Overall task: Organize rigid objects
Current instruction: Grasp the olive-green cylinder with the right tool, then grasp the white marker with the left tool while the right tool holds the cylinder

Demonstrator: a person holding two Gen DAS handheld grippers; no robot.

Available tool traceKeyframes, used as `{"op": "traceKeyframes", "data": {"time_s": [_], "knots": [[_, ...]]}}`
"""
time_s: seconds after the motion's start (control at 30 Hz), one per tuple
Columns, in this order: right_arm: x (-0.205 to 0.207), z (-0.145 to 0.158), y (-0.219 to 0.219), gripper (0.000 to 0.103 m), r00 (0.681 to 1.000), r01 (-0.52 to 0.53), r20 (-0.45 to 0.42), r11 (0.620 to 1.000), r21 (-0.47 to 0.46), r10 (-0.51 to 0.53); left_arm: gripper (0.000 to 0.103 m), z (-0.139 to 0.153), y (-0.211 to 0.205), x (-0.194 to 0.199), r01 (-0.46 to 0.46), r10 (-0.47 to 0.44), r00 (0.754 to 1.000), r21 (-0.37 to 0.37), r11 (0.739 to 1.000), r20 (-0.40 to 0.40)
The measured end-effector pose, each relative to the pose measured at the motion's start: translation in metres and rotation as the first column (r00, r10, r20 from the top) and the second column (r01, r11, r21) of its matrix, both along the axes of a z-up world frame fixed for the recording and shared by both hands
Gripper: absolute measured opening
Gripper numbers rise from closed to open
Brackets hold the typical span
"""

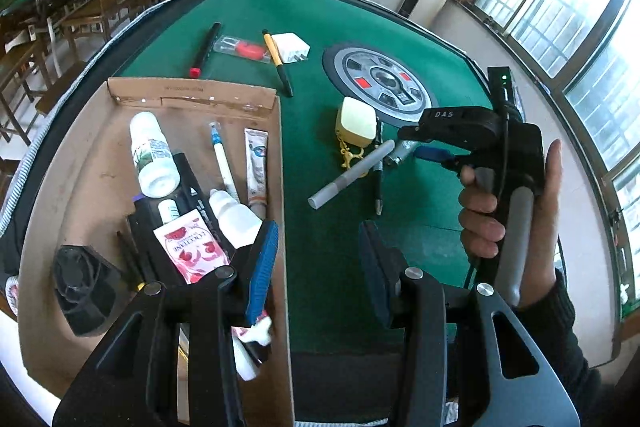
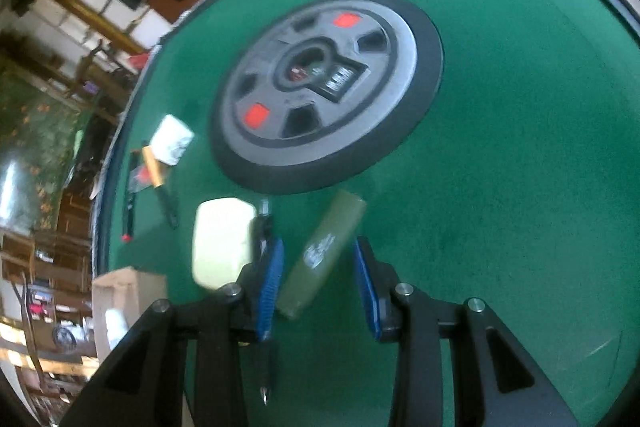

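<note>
A cardboard box (image 1: 92,163) on the green table (image 1: 320,11) holds bottles, tubes and a pink sachet (image 1: 191,245). My left gripper (image 1: 318,267) is open and empty above the box's right wall. My right gripper (image 2: 318,279) is open around an olive-grey cylinder (image 2: 322,253) that lies on the felt between its fingers. In the left wrist view that gripper (image 1: 416,143) sits by a grey tube (image 1: 352,174), a black pen (image 1: 378,183) and a pale yellow case (image 1: 357,123). The case (image 2: 220,241) and pen (image 2: 266,359) also show in the right wrist view.
A round grey control dial (image 1: 380,81) sits in the table's centre. At the far side lie a black marker with red cap (image 1: 205,50), a clear packet with a red item (image 1: 240,47), a yellow-black pen (image 1: 277,61) and a white charger (image 1: 294,47). Chairs stand at left.
</note>
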State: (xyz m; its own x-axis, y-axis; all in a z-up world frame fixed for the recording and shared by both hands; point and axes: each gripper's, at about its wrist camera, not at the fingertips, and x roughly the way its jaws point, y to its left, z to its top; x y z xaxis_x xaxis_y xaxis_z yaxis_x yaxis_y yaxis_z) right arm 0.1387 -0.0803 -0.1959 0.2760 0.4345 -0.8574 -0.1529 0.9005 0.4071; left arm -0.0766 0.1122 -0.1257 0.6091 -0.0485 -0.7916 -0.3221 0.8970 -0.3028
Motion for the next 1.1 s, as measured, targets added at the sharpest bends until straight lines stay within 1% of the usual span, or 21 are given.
{"op": "traceKeyframes", "data": {"time_s": [0.07, 0.13, 0.23, 0.33, 0.4, 0.47, 0.5, 0.53, 0.63, 0.7, 0.8, 0.83, 0.87, 0.93, 1.0, 1.1], "knots": [[-0.001, 0.003, 0.003, 0.039, 1.0, 0.01, 0.019, 0.999, -0.044, -0.009, 0.042, -0.001, 0.002, 0.003, 0.0, 0.0, 1.0, -0.003, 1.0, -0.002], [-0.002, 0.004, 0.008, 0.039, 1.0, 0.009, 0.02, 0.998, -0.061, -0.008, 0.042, -0.002, 0.004, 0.006, 0.006, -0.006, 1.0, -0.004, 1.0, -0.006], [-0.007, 0.006, 0.018, 0.039, 0.998, 0.018, 0.063, 0.991, -0.135, -0.01, 0.042, -0.003, 0.002, 0.013, 0.018, -0.018, 1.0, 0.005, 1.0, -0.011], [-0.014, 0.006, 0.027, 0.039, 0.993, 0.007, 0.116, 0.978, -0.207, 0.018, 0.042, -0.004, -0.003, 0.02, 0.038, -0.038, 0.999, 0.012, 0.999, -0.017], [-0.018, 0.007, 0.03, 0.038, 0.99, -0.009, 0.134, 0.97, -0.242, 0.043, 0.042, -0.004, -0.009, 0.025, 0.059, -0.058, 0.998, 0.021, 0.998, -0.022], [-0.021, 0.008, 0.03, 0.033, 0.986, -0.029, 0.148, 0.96, -0.278, 0.072, 0.042, -0.004, -0.013, 0.032, 0.081, -0.08, 0.996, 0.036, 0.996, -0.031], [-0.023, 0.009, 0.028, 0.032, 0.984, -0.046, 0.153, 0.957, -0.285, 0.093, 0.042, -0.005, -0.016, 0.037, 0.094, -0.092, 0.995, 0.047, 0.994, -0.039], [-0.021, 0.009, 0.027, 0.031, 0.982, -0.061, 0.154, 0.956, -0.287, 0.109, 0.042, -0.005, -0.021, 0.042, 0.114, -0.111, 0.993, 0.062, 0.992, -0.048], [-0.022, 0.01, 0.018, 0.024, 0.977, -0.116, 0.14, 0.956, -0.269, 0.158, 0.042, -0.01, -0.029, 0.06, 0.164, -0.157, 0.984, 0.08, 0.983, -0.08], [-0.02, 0.011, 0.007, 0.02, 0.974, -0.147, 0.13, 0.957, -0.25, 0.184, 0.042, -0.016, -0.03, 0.072, 0.185, -0.178, 0.979, 0.069, 0.98, -0.1], [-0.014, 0.009, -0.01, 0.019, 0.968, -0.169, 0.15, 0.967, -0.19, 0.199, 0.042, -0.03, -0.032, 0.092, 0.208, -0.2, 0.968, 0.04, 0.977, -0.151], [-0.013, 0.009, -0.014, 0.019, 0.966, -0.176, 0.16, 0.968, -0.179, 0.205, 0.042, -0.035, -0.032, 0.098, 0.21, -0.2, 0.965, 0.041, 0.977, -0.168], [-0.012, 0.01, -0.016, 0.019, 0.964, -0.18, 0.165, 0.969, -0.171, 0.208, 0.042, -0.04, -0.033, 0.105, 0.21, -0.197, 0.961, 0.046, 0.977, -0.194], [-0.011, 0.01, -0.018, 0.019, 0.962, -0.186, 0.172, 0.971, -0.148, 0.21, 0.042, -0.048, -0.035, 0.117, 0.223, -0.207, 0.953, 0.049, 0.973, -0.221], [-0.01, 0.01, -0.021, 0.019, 0.964, -0.188, 0.163, 0.973, -0.135, 0.209, 0.042, -0.051, -0.036, 0.127, 0.224, -0.2, 0.951, 0.077, 0.972, -0.236], [-0.008, 0.01, -0.027, 0.019, 0.97, -0.183, 0.143, 0.978, -0.097, 0.196, 0.042, -0.059, -0.036, 0.138, 0.234, -0.205, 0.946, 0.088, 0.968, -0.251]]}}
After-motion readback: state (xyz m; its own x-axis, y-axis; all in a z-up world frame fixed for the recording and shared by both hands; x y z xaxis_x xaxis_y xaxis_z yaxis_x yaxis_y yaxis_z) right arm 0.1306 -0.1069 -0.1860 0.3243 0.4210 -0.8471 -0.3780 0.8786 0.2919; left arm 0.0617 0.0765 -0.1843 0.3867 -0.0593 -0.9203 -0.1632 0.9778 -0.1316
